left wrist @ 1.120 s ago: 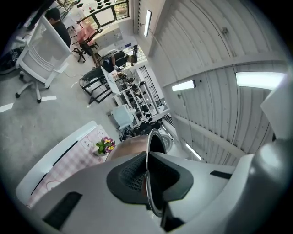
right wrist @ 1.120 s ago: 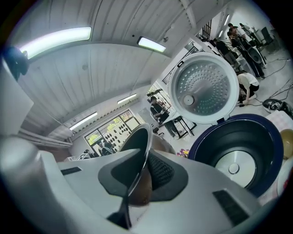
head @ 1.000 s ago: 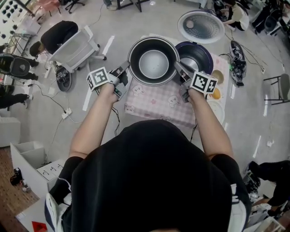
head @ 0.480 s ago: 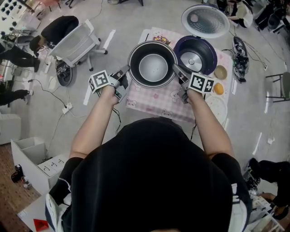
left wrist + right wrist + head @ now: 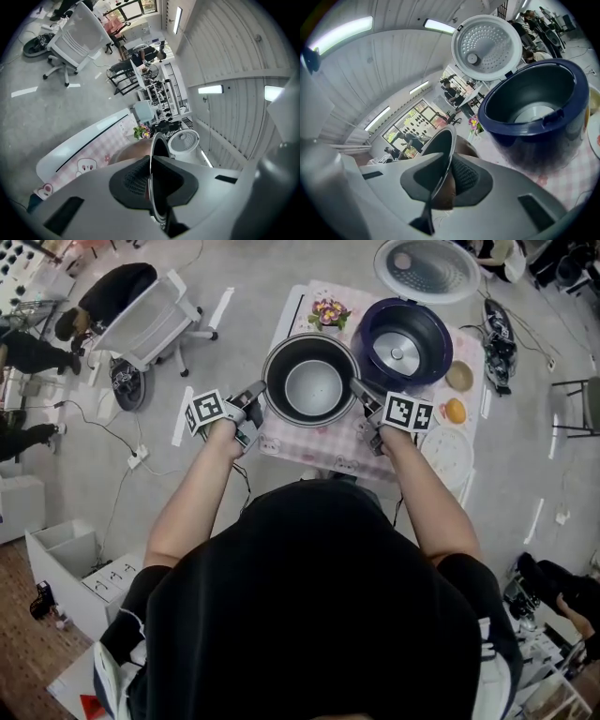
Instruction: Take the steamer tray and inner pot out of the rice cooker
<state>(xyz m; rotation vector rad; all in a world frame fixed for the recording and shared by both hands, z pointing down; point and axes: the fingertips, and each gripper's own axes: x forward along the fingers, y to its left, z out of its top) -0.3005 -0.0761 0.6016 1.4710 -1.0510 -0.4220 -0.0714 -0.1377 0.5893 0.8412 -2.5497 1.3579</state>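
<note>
A table [image 5: 309, 444] under a pink checked cloth stands on a grey floor marked with white tape, with a white office chair [image 5: 141, 324] well off to the left of the left gripper [image 5: 255, 395]. That gripper and the right gripper [image 5: 358, 390] are each clamped on opposite sides of the rim of the inner pot [image 5: 312, 381], which sits between them over the cloth. Just beyond the right gripper stands the dark blue rice cooker [image 5: 403, 343], its lid [image 5: 424, 268] thrown open. A small pot of flowers [image 5: 328, 312] is beyond the inner pot; a bowl [image 5: 458, 377], an orange [image 5: 455, 411] and a plate [image 5: 441, 451] lie to the right gripper's outer side. The person's dark clothing hides the table's near edge, and whether the inner pot touches the cloth cannot be told.
</note>
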